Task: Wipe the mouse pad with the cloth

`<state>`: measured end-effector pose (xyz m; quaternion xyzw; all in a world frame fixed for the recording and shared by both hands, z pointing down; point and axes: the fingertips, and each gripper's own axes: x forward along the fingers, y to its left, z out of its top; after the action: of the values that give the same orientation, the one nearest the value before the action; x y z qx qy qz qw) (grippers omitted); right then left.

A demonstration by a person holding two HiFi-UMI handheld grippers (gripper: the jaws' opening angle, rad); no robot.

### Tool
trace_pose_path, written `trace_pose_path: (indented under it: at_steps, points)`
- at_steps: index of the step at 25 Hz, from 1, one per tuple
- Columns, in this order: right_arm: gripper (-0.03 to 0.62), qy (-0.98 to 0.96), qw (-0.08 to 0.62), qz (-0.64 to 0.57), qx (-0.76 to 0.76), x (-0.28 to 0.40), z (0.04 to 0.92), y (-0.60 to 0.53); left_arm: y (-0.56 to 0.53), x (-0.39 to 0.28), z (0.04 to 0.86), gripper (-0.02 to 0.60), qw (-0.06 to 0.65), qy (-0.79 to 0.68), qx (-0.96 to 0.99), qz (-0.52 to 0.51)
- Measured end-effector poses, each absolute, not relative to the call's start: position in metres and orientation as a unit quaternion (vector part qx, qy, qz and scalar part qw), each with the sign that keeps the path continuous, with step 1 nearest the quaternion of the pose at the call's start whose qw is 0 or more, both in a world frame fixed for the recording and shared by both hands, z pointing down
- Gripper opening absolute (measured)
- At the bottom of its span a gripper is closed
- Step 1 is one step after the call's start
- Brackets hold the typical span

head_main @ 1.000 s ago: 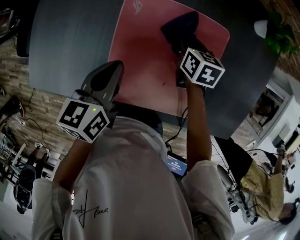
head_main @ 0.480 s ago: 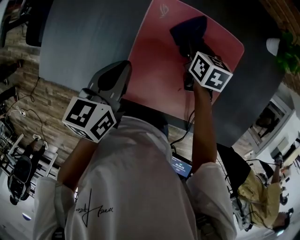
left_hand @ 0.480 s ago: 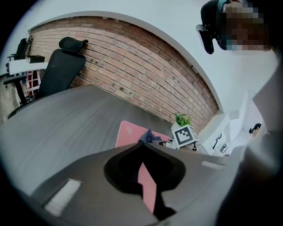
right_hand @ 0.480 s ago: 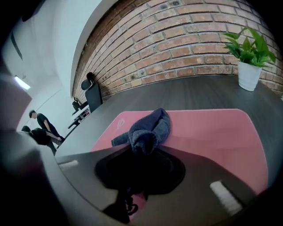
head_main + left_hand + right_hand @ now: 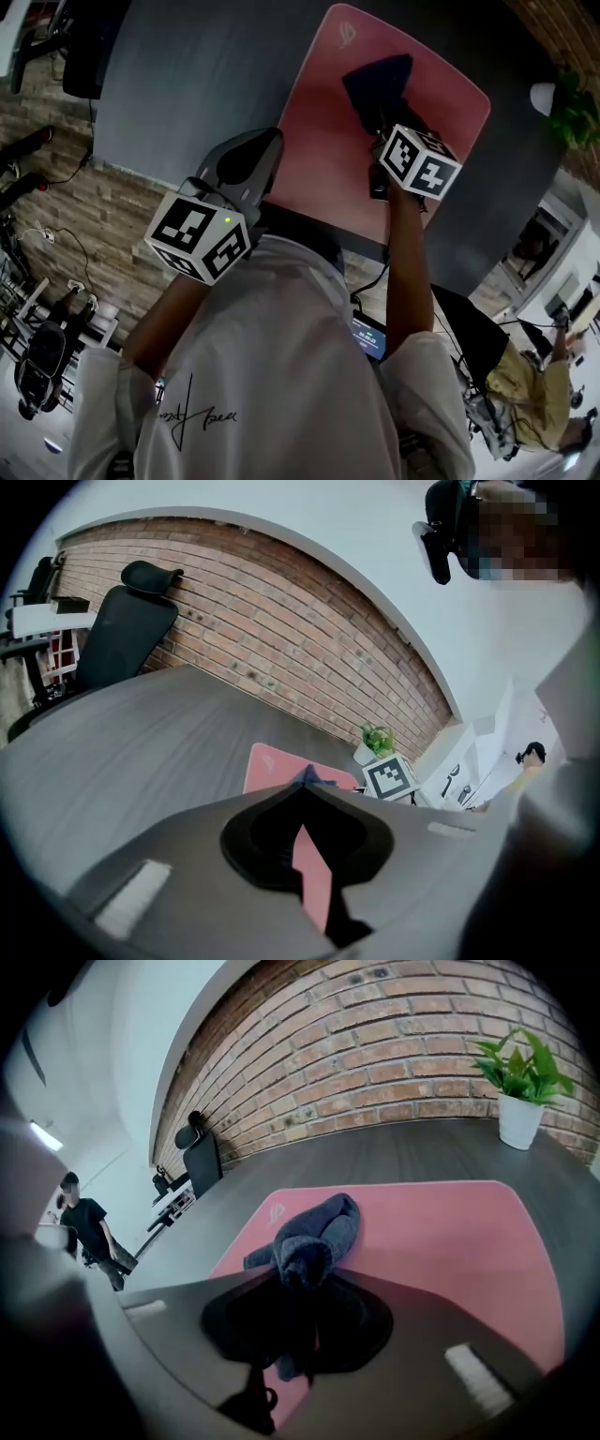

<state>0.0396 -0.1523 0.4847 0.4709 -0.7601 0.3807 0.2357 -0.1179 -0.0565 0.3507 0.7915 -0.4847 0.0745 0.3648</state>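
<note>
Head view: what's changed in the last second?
The right gripper dragged the dark blue-grey cloth leftward across the pink rectangular mouse pad, toward its logo corner. Unchanged: its jaws clamp the cloth; the left gripper is shut and empty by the pad's near-left edge.

Dim, soft light — fisheye-warped edges

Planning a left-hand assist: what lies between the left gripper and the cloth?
Only bare mouse pad separates the left gripper from the cloth, as the head view shows.
</note>
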Motion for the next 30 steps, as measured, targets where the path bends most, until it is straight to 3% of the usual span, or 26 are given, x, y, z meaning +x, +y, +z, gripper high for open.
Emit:
trace_pose_path:
  at_steps: [30]
  points:
    - [0.072,-0.774,0.222,0.334,0.491,0.024,0.389,-0.041,-0.052,-0.086,0.296,0.011,0.32,-0.378,0.868,0.035]
